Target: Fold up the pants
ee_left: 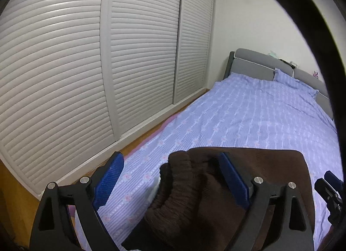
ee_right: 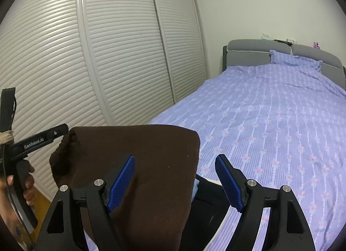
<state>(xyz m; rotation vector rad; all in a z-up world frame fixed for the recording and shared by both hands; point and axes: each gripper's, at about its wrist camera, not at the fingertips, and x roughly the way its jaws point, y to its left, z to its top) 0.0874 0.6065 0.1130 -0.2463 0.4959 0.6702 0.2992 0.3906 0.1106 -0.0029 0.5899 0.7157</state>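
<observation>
While folded brown pants (ee_right: pixel 138 164) lie on the bed (ee_right: pixel 270 121), both hand-held grippers, left (ee_left: pixel 170 175) and right (ee_right: pixel 175 177), gape apart

A home bedroom: a bed (ee_right: pixel 270 121) with a lilac floral sheet, matching pillow (ee_right: pixel 296 59) and grey padded headboard (ee_right: pixel 248 54) stands beside a wall of pale louvred wardrobe doors (ee_right: pixel 108 56).

pants (ee_left: pixel 248 164) cut off at frame bottom
</observation>
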